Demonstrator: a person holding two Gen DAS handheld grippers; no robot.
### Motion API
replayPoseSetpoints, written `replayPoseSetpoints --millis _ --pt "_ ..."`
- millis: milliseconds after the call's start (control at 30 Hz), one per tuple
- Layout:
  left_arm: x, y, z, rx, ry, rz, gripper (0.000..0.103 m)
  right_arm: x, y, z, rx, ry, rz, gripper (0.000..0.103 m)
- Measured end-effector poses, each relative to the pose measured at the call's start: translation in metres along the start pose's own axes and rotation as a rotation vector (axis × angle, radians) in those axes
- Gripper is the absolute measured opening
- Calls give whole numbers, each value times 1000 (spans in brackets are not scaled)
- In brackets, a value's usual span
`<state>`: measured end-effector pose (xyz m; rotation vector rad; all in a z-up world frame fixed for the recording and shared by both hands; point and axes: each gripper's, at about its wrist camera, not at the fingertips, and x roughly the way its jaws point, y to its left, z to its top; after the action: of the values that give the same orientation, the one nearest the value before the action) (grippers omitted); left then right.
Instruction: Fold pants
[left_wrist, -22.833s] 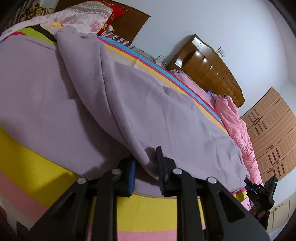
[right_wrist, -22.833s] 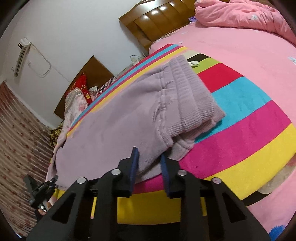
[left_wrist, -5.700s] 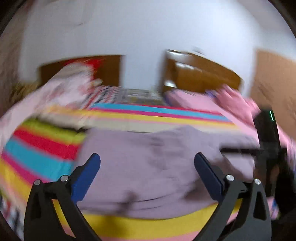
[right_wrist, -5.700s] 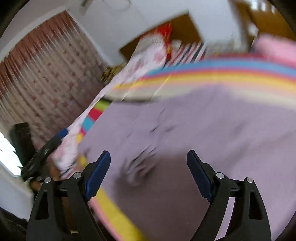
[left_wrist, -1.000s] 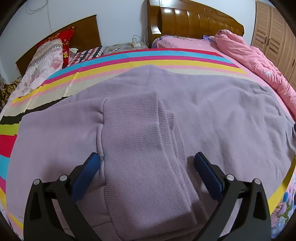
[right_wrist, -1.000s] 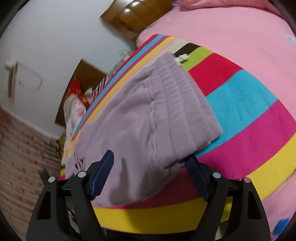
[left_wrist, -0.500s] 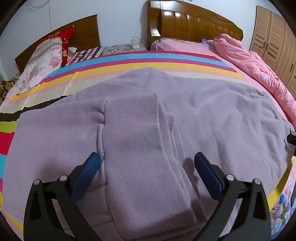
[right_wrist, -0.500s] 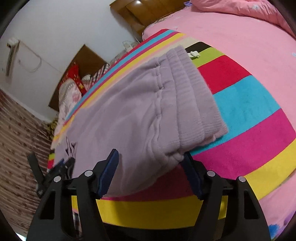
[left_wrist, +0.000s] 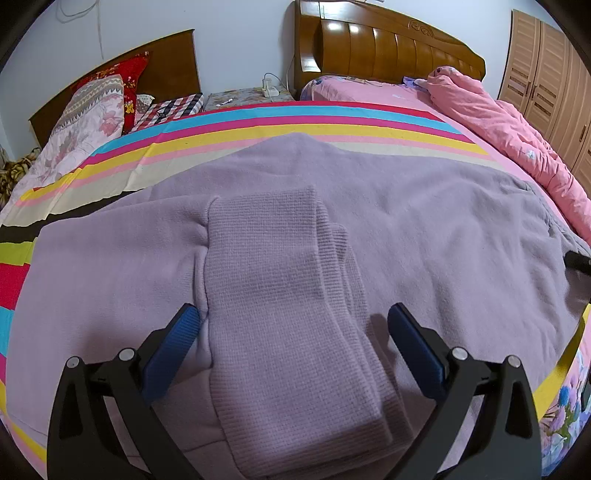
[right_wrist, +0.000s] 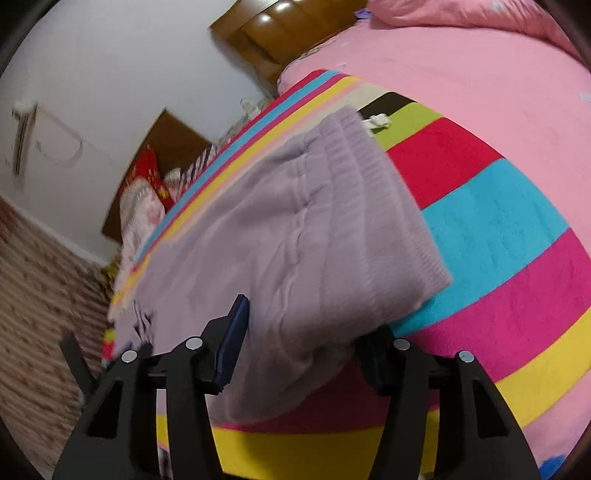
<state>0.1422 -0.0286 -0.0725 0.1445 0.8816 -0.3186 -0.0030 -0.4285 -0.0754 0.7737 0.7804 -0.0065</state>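
Note:
Lilac pants (left_wrist: 424, 236) lie folded lengthwise across the striped bedspread (left_wrist: 258, 125). Their ribbed cuffs (left_wrist: 273, 280) are stacked and run straight toward the left wrist camera. My left gripper (left_wrist: 295, 332) stands open astride those cuffs, and its blue pads (left_wrist: 177, 332) stay clear of the knit. In the right wrist view the ribbed waistband (right_wrist: 388, 221) faces the coloured stripes. My right gripper (right_wrist: 306, 343) is closing at the near waistband corner. Bunched cloth fills the gap between its jaws and partly hides the right fingertip.
A crumpled pink quilt (left_wrist: 517, 136) lies on the far bed beside a wooden headboard (left_wrist: 388, 48). Pillows (left_wrist: 96, 107) sit at the back left and a wardrobe (left_wrist: 546, 62) at the far right. The bed edge runs just below the right gripper, along the yellow stripe (right_wrist: 314, 450).
The right gripper's jaws have narrowed around the waistband corner of the pants, with more cloth bulging between them. The left gripper and the cuffs have stayed as they were.

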Motion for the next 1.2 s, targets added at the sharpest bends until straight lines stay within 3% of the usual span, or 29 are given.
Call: replayPoseSetpoints --millis 200,500,600,667,767,833,967,1067,1133,1200 --pt "0 0 0 2 0 2 101 2 8 -2 -26 -35 -26 56" --pt "3 -4 1 8 2 12 101 -4 1 -9 -43 -79 -6 41" --pt "1 -1 1 -17 -8 -14 101 -7 -4 -14 -6 -111 21 40" --pt "-5 -2 3 -36 7 8 100 -6 -5 -15 21 -110 25 40" --pt "-23 -16 16 -42 -21 -80 101 -6 -4 -13 26 -96 27 43" --pt "-29 -38 35 14 -37 -132 101 -6 -4 -12 27 -92 33 45" --pt "-2 -69 53 95 13 -95 101 -7 -6 -11 30 -88 44 45" --pt "29 -79 43 109 85 -97 102 -9 -7 -11 40 -89 57 45" --pt "32 -85 30 137 33 -75 102 -8 -6 -11 32 -81 47 46" --pt "31 -82 32 123 44 -98 102 -6 -4 -9 25 -75 43 46"
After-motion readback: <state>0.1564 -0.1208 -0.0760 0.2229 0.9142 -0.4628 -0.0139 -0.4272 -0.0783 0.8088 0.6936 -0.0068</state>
